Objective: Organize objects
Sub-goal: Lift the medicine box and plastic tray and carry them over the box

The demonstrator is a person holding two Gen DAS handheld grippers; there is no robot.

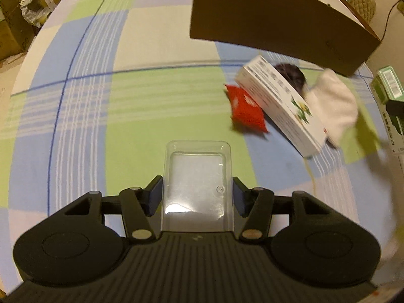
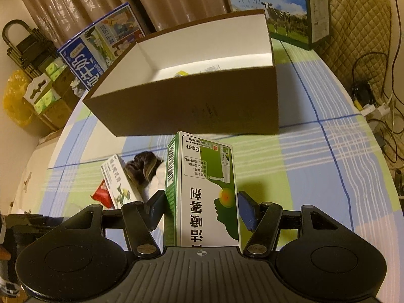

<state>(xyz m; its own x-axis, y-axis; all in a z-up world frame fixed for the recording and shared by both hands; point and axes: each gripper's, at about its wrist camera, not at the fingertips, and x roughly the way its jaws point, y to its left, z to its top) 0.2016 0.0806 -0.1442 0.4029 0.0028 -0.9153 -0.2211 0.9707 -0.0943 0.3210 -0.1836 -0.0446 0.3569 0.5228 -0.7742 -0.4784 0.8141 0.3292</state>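
Note:
My left gripper (image 1: 197,197) is shut on a clear plastic tray (image 1: 197,176) and holds it above the checked tablecloth. My right gripper (image 2: 200,207) is shut on a green and white medicine box (image 2: 204,189), in front of the open brown cardboard box (image 2: 192,108). That brown box (image 1: 277,17) also shows at the upper right of the left wrist view. On the cloth lie a white medicine box (image 1: 280,106), a red packet (image 1: 246,111), a white cloth (image 1: 333,106) and a dark furry item (image 1: 290,75). The green box (image 1: 387,88) shows at the right edge.
A blue milk carton (image 2: 98,50) stands left of the brown box and a larger milk case (image 2: 277,2) behind it. Inside the brown box a few small items (image 2: 192,72) show. Cables (image 2: 373,101) lie off the table's right edge. Cartons stand on the floor at left (image 1: 15,20).

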